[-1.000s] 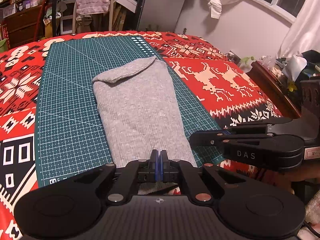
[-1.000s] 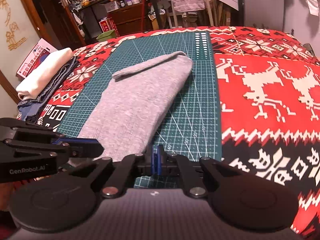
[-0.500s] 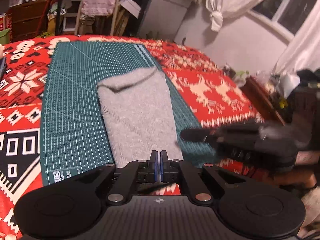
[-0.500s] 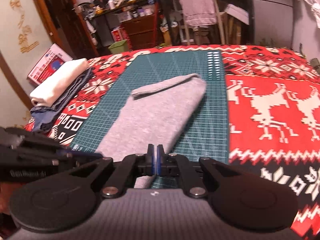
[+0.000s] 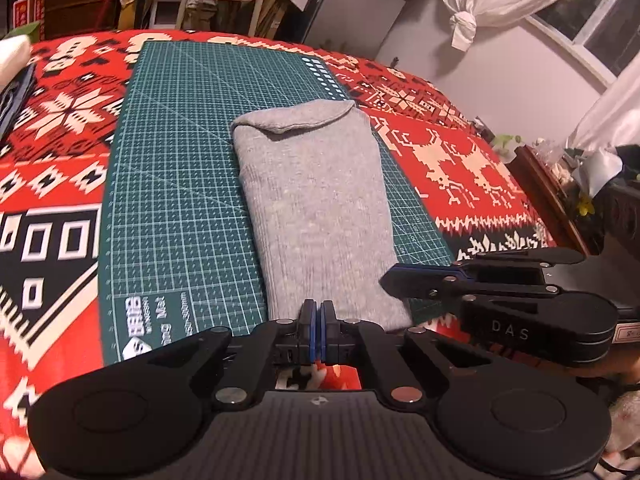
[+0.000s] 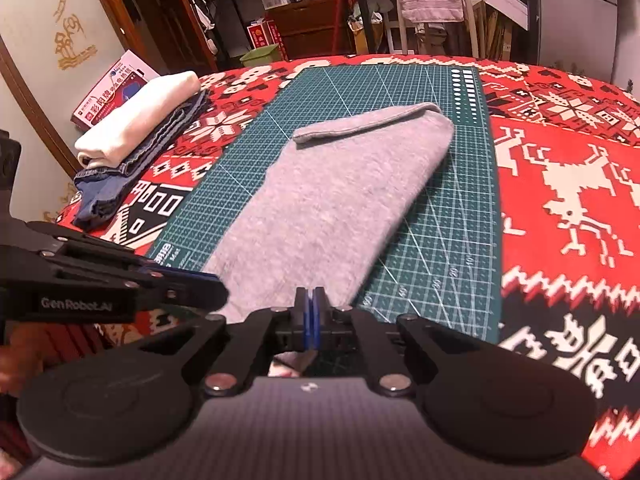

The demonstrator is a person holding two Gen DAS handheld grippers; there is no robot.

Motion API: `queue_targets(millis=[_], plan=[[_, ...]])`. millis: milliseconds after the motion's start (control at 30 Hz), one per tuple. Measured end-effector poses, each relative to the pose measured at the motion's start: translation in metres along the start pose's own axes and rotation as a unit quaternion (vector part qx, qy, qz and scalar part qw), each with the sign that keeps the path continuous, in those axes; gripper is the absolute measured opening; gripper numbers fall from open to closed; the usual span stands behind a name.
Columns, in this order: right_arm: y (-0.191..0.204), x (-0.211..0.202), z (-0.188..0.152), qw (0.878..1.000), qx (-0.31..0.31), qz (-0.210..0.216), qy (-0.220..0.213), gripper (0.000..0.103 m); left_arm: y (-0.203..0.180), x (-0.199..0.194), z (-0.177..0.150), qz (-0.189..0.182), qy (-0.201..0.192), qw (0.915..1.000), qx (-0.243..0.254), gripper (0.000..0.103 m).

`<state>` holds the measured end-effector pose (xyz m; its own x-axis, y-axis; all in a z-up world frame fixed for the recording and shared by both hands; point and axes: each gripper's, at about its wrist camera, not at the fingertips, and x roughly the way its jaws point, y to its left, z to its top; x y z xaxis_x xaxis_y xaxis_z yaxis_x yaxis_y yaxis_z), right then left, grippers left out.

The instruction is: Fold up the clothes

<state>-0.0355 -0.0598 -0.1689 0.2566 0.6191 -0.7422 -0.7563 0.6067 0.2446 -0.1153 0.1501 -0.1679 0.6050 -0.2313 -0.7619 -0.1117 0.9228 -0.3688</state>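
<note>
A grey knit garment (image 5: 316, 208) lies folded into a long strip on the green cutting mat (image 5: 172, 184), its far end doubled over. My left gripper (image 5: 318, 312) is shut at the garment's near hem, pads pressed together, and the cloth's edge meets the fingertips. The right gripper (image 5: 386, 280) reaches in from the right over the near right corner. In the right wrist view the grey garment (image 6: 332, 208) runs away from my right gripper (image 6: 310, 300), shut at the same near hem. The left gripper (image 6: 222, 296) sits at the hem's left side.
The mat lies on a red patterned blanket (image 6: 560, 168). A stack of folded clothes (image 6: 136, 124), white on blue denim, sits at the left beside a box (image 6: 108, 96). Shelves and a chair with a towel stand behind. A dark side table (image 5: 560, 200) is at the right.
Both wrist views rose and tilted, then settled lower again, with the near hem staying at both fingertips. The garment's far end has kept its place on the mat.
</note>
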Motion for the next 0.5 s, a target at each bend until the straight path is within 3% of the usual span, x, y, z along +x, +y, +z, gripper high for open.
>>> queue_targets(millis=[233, 500], plan=[[0.011, -0.006, 0.011, 1.000, -0.011, 0.015, -0.016, 0.003, 0.005, -0.008, 0.015, -0.006, -0.042, 0.9991, -0.011, 0.002], [0.027, 0.016, 0.007, 0.998, -0.052, 0.024, 0.017, 0.003, 0.017, 0.008, 0.008, -0.003, -0.006, 0.9997, -0.024, 0.002]])
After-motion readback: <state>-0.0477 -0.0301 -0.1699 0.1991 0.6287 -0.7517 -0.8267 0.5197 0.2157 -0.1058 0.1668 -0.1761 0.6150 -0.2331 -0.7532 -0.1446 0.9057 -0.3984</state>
